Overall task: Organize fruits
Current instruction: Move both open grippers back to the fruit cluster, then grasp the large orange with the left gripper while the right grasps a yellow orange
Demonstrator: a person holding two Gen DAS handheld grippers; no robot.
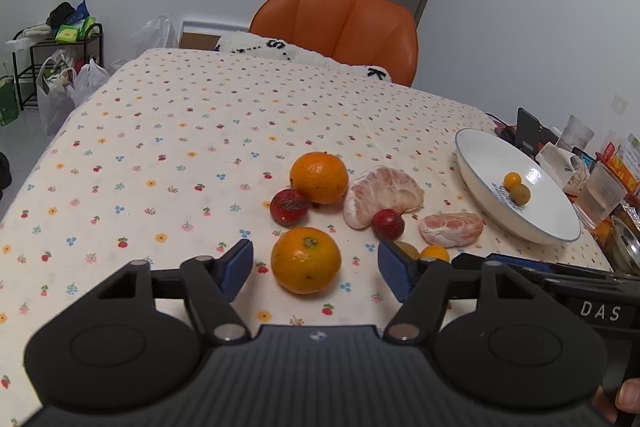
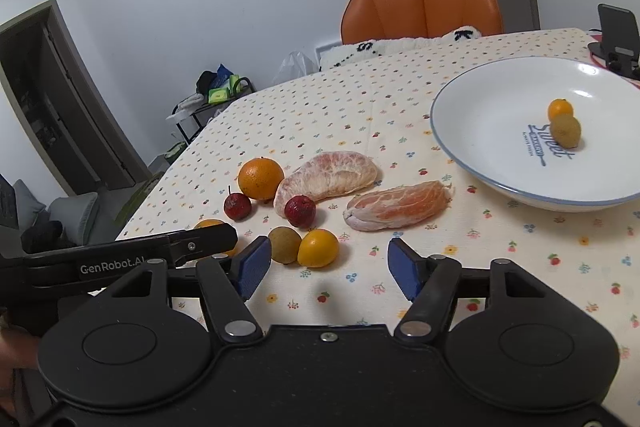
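Fruits lie loose on the floral tablecloth [image 1: 168, 131]: the near round orange [image 1: 306, 259] sits between the spread blue pads of the left gripper [image 1: 316, 269], seen whole only in left view, nearly hidden by that gripper's "GenRobot.AI" arm in right view. Right gripper [image 2: 324, 269] is spread w/ nothing held, just short of the small yellow-orange kumquat [image 2: 318, 247] & olive-green one [image 2: 284, 245]. White blue-rimmed plate [image 2: 480, 131], printed "Sweet", holds 2 small fruits near the right edge; bare cloth far side.

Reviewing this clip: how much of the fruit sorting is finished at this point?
Early stage. Done: two small fruits, one orange and one greenish, sit in the white plate. In hand: nothing; the left hand-held gripper is open around the near orange, and the right hand-held gripper is open by another small pair. Left: two oranges, two red fruits, two peeled pomelo pieces and that pair.
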